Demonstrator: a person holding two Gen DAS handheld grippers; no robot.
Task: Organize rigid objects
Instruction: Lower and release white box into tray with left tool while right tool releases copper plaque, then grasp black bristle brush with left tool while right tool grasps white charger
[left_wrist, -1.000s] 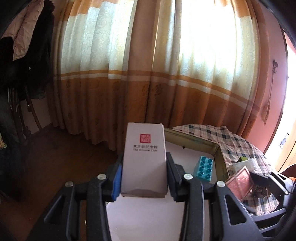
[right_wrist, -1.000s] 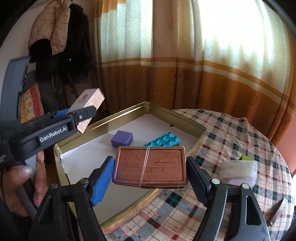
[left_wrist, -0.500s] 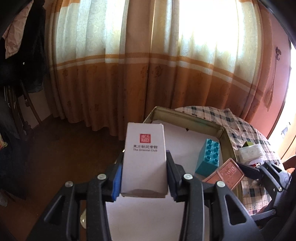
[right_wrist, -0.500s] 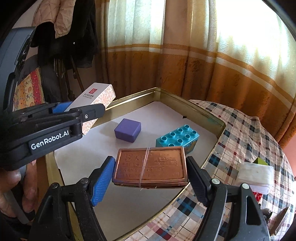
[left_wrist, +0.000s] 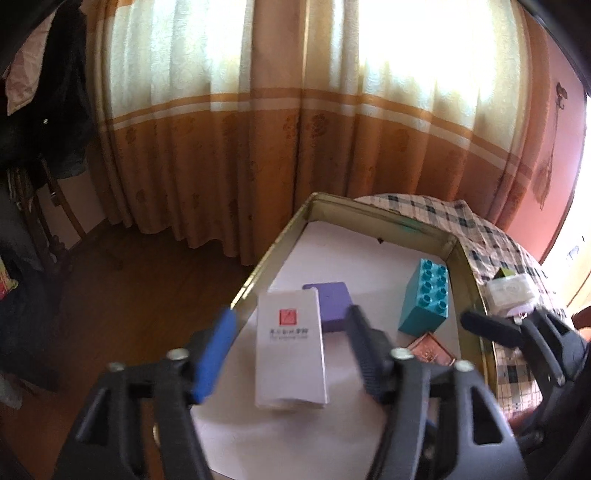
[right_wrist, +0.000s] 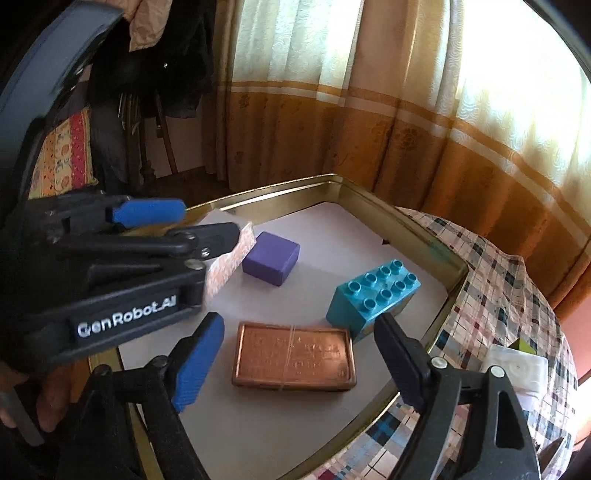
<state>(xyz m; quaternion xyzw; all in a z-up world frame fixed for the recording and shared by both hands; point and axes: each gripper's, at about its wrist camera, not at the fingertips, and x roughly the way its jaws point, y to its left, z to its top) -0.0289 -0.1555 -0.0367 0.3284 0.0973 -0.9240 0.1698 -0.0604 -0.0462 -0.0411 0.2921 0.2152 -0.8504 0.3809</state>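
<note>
Both your grippers are wide, holding nothing. The white box (left_wrist: 290, 349) lies between your left gripper (left_wrist: 291, 350) fingers, pointing straight ahead; the copper tin (right_wrist: 293, 356) lies sideways between your right gripper (right_wrist: 297, 363) fingers.

- Curtains (left_wrist: 295, 122) across the far wall, cream above, orange-brown below, pale bands between.
- Strong daylight through the cream part, brightest at upper right.
- Dark wooden floor (left_wrist: 129, 288) under the curtains.
- Salmon-pink wall (left_wrist: 554, 155) at right, with a small hanging ornament (left_wrist: 550, 155).
- Dark coats (right_wrist: 159, 55) and a padded beige jacket (right_wrist: 147, 22) hung at left.
- Wooden chair (right_wrist: 155, 147) below the coats.
- Round table under a plaid cloth (right_wrist: 498, 295).
- Patterned red-and-yellow fabric (right_wrist: 62, 151) at far left.
</note>
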